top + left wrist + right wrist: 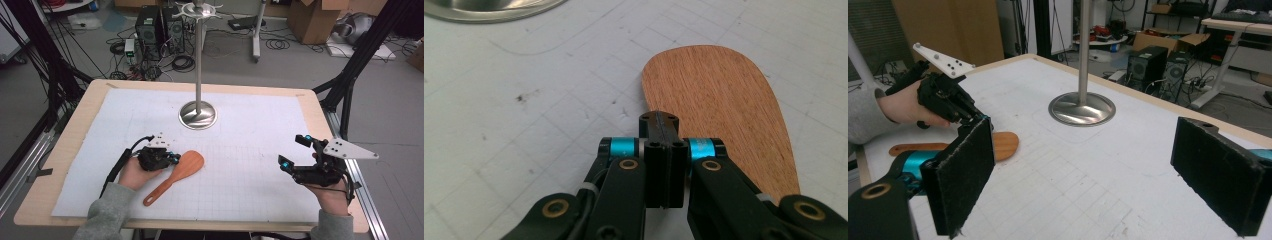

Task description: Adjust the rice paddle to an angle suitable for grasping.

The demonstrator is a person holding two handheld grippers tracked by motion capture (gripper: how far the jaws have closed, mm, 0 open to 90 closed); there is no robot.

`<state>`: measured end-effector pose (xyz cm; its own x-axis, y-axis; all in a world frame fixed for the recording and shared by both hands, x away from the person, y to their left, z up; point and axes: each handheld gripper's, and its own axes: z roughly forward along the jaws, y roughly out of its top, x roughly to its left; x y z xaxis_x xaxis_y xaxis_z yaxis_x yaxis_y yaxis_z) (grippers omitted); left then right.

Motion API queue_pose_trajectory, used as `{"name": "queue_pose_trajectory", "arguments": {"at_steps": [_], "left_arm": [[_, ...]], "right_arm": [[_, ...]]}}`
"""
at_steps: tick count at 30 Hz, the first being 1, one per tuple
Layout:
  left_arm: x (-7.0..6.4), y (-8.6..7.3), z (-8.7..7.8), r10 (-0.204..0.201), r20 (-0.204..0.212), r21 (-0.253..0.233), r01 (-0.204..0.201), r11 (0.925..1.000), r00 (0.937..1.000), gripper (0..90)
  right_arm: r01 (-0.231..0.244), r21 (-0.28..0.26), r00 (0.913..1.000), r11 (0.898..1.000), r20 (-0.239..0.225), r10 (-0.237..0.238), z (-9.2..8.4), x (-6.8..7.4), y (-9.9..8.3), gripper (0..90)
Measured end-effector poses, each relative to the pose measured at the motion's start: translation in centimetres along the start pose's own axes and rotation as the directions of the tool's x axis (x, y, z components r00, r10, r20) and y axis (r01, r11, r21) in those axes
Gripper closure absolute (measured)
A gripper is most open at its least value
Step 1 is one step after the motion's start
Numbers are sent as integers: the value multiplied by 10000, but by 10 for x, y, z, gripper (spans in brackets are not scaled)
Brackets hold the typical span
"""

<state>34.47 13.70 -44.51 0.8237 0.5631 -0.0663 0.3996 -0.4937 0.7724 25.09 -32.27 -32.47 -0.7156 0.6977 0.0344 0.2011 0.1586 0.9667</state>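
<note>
A wooden spatula [177, 175] lies flat on the white mat, blade toward the far right, handle toward the near left. My left gripper [175, 159] rests just left of the blade, jaws pressed together with nothing between them. In the left gripper view its tips [659, 120] sit at the near edge of the spatula blade [719, 100]. My right gripper [294, 151] is held at the right side of the mat, jaws wide open and empty. The right gripper view shows its pads [963, 175] far apart, with the spatula [1004, 143] and the left gripper [979, 120] beyond.
A tall metal stand with a round base [198, 115] rises from the middle far part of the mat [250, 125]. The wooden table edge [65, 150] frames the mat. Computers, cables and boxes lie on the floor behind the table.
</note>
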Motion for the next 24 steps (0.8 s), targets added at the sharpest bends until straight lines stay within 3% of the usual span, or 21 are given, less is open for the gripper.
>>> {"name": "queue_pose_trajectory", "arguments": {"at_steps": [10, 15, 17, 24], "left_arm": [[-14, 4, 7, 397, 455, -2, -397, 9992, 9982, 896], [-18, 6, 9, 456, 465, -27, -455, 9990, 9979, 895], [-18, 7, 6, 524, 290, -68, -522, 9986, 9982, 896], [-29, 10, -11, 583, 455, -472, -562, 9973, 9973, 896]], "right_arm": [[-4, 52, 10000, 10000, -15, 4, 1, 0, 0, 93], [24, 50, 10000, 10000, -80, -24, 4, 2, 0, 93], [122, 90, 9998, 9999, -141, -121, 6, 3, 0, 93], [45, 74, 9999, 10000, -105, -44, 5, 0, 0, 94]]}}
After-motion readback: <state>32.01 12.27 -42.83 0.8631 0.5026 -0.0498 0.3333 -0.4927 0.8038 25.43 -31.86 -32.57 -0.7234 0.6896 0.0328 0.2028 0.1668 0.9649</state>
